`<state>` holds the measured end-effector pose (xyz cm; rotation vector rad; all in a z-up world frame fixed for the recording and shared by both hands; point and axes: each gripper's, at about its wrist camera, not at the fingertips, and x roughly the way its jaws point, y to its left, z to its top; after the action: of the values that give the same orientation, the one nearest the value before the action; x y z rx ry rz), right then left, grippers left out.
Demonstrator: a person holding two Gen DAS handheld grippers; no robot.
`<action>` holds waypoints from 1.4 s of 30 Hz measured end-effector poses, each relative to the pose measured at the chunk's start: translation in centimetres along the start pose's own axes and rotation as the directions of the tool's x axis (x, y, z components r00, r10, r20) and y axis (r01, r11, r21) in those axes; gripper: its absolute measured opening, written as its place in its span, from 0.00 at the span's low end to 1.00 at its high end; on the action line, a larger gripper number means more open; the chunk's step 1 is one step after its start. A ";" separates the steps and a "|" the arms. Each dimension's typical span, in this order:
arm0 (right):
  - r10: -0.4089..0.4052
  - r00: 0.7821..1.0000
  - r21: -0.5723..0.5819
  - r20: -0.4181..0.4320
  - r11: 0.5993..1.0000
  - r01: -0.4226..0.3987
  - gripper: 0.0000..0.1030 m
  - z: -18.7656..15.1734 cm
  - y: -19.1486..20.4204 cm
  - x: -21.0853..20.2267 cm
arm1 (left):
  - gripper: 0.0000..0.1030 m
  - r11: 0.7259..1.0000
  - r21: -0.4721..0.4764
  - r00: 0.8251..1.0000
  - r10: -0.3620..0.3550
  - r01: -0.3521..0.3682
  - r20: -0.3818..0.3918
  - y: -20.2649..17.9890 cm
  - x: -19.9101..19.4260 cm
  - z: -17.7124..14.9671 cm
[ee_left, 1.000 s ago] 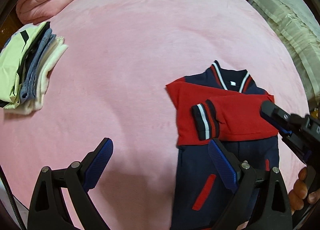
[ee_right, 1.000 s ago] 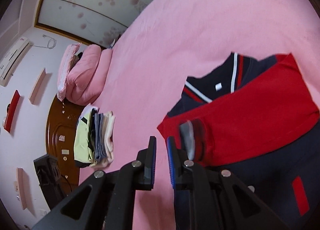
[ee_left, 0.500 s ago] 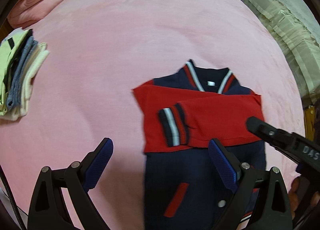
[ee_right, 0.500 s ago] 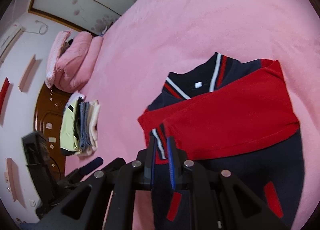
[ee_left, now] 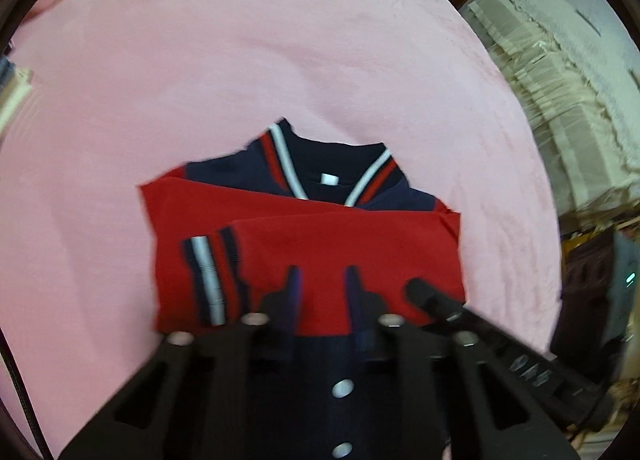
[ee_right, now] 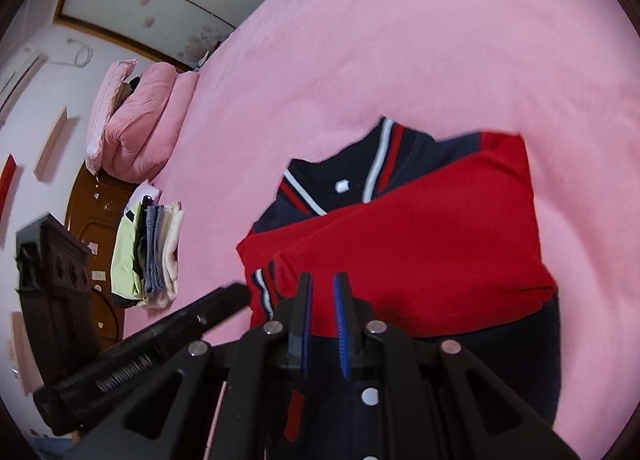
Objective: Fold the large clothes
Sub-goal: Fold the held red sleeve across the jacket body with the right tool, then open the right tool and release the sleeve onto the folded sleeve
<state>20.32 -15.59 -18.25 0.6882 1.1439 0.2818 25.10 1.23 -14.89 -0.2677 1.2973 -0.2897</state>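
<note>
Both grippers hang low over the near half of a navy and red varsity jacket (ee_left: 320, 228) spread on a pink bedspread (ee_left: 280, 60). In the left wrist view the left gripper (ee_left: 320, 280) has its jaws closing, the blurred blue-padded fingers (ee_left: 294, 288) standing over the lower edge of the red sleeves with a narrow gap between them; whether any cloth is caught there I cannot tell. Just to its right the right gripper (ee_left: 416, 286) reaches in as a dark bar, its tip over the same red edge.

From the right wrist view the right gripper (ee_right: 323, 288) is nearly clenched, only a slim slot showing between its blue pads, with nothing visibly pinched; red sleeve shows behind the slot. The left gripper (ee_right: 236, 294) enters from the lower left, its tip beside the striped cuff (ee_right: 262, 292).

The jacket (ee_right: 420, 244) lies front up, collar away from the cameras, both red sleeves folded across the chest, and silver snap buttons (ee_left: 343, 388) showing on the navy front. Well apart, near the bed's edge, sits a stack of folded clothes (ee_right: 150, 248), with pink pillows (ee_right: 136, 120) beyond it.
</note>
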 end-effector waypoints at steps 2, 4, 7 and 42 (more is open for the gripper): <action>0.033 0.999 0.012 -0.003 0.999 -0.033 0.00 -0.1 -0.7 0.8 | 0.11 0.998 -0.048 0.998 -0.049 0.047 -0.026 0.2 1.6 0.2; 0.070 0.998 0.027 -0.003 0.997 -0.070 0.00 -0.2 -1.5 2.0 | 0.11 0.992 -0.098 0.996 -0.081 0.077 -0.037 0.7 3.3 0.5; 0.059 0.998 -0.018 -0.016 0.998 -0.059 0.00 0.4 -2.1 4.3 | 0.11 0.990 -0.142 0.999 -0.030 0.023 -0.044 1.7 6.0 1.0; -0.366 0.923 -0.097 0.118 0.921 0.377 0.00 -0.6 -4.9 1.2 | 0.01 0.951 -0.309 0.998 0.012 -0.030 -0.060 4.5 7.6 -2.2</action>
<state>19.64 -18.46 -22.39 0.3639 1.1292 -0.0085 25.12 2.64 -23.86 -0.5147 1.4004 -0.0735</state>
